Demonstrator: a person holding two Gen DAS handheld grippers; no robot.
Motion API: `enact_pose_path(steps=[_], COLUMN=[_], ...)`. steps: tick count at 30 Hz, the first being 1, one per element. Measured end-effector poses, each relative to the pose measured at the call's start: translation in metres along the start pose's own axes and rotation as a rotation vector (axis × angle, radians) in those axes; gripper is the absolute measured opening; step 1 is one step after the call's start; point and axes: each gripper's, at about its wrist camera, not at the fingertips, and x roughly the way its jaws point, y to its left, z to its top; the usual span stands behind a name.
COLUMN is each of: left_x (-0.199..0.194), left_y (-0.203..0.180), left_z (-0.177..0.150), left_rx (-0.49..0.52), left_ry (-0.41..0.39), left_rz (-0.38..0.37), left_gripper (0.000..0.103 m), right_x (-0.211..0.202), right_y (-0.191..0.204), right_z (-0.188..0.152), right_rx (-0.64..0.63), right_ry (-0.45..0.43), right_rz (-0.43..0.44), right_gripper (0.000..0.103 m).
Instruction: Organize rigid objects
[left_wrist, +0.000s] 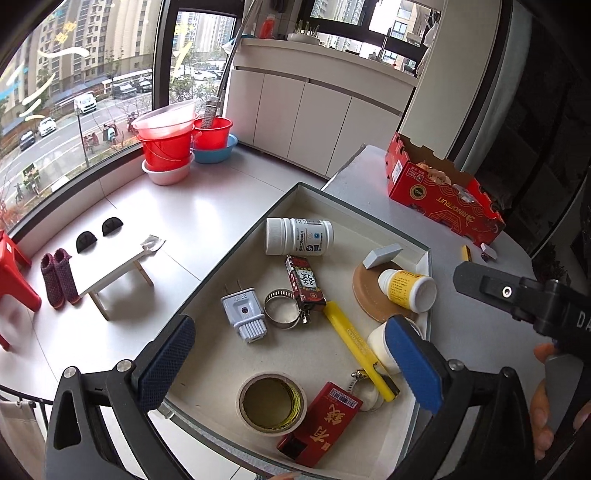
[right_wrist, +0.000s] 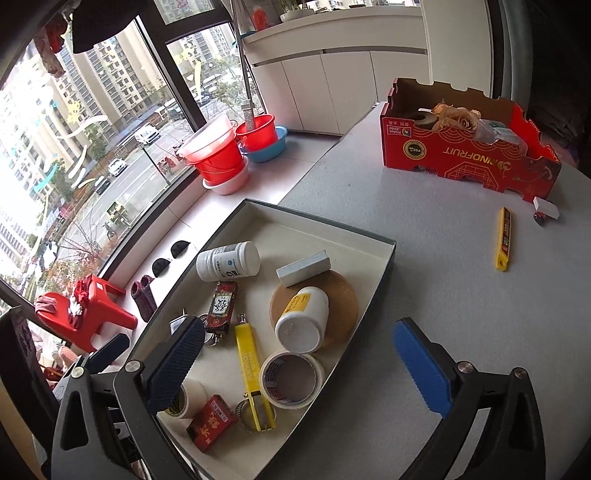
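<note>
Both grippers hover over a shallow tray (right_wrist: 384, 266) at the near left edge of a grey surface (right_wrist: 424, 258), the left gripper (left_wrist: 291, 354) and right gripper (right_wrist: 299, 365) each with jaws spread wide and holding nothing. Inside the tray lie a white bottle (right_wrist: 227, 261), a yellow-labelled bottle (right_wrist: 303, 319) on a cork coaster (right_wrist: 343, 302), a grey block (right_wrist: 303, 268), tape rolls and a yellow utility knife (right_wrist: 251, 369). A yellow blade case (right_wrist: 503, 238) rests on the surface to the right, near a red cardboard box (right_wrist: 465, 162) at the far side.
</note>
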Motion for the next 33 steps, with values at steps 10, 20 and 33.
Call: enact_pose_path(steps=[10, 20, 33], left_x=[-0.026, -0.029, -0.03], left_y=[-0.003, -0.012, -0.023], left_z=[-0.041, -0.054, -0.056], left_rx=[0.041, 0.066, 0.113], left_ry=[0.029, 0.051, 0.055], left_rz=[0.174, 0.164, 0.151], left_gripper=[0.103, 0.103, 0.103], right_x=[-0.006, -0.017, -0.012], right_y=[0.021, 0.025, 0.033], right_z=[-0.055, -0.067, -0.071], right_rx=[-0.059, -0.107, -0.124], right_ry=[0.058, 0.056, 0.078], right_rz=[-0.069, -0.122, -0.114], right_gripper=[0.103, 0.103, 0.103])
